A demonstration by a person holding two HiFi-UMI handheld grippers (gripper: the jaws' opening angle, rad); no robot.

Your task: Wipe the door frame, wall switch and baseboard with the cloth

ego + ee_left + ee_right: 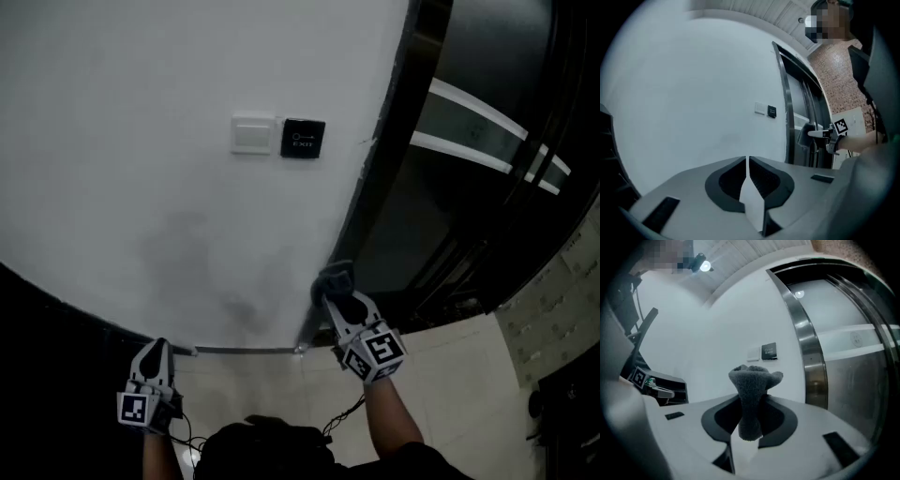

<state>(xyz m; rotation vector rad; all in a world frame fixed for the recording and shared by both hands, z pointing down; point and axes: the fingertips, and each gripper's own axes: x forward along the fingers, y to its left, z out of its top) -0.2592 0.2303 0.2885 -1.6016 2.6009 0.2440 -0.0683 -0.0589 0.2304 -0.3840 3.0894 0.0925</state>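
A grey fuzzy cloth (334, 277) (753, 380) sticks up out of my right gripper (339, 298) (751, 414), which is shut on it. The cloth is low down at the dark metal door frame (375, 159) (806, 343), near where the frame meets the floor; I cannot tell if it touches. On the white wall to the frame's left sit a white wall switch (253, 134) (753, 354) and a black exit button (303, 139) (769, 351). My left gripper (156, 358) (748, 164) is shut and empty, low at the left by the wall's foot.
A thin grey strip (244, 350) runs along the bottom of the wall above beige floor tiles (459, 375). A dark glass door (478, 122) with white stripes fills the right. A black block (37, 309) stands at the far left. A cable (345, 412) hangs by my arms.
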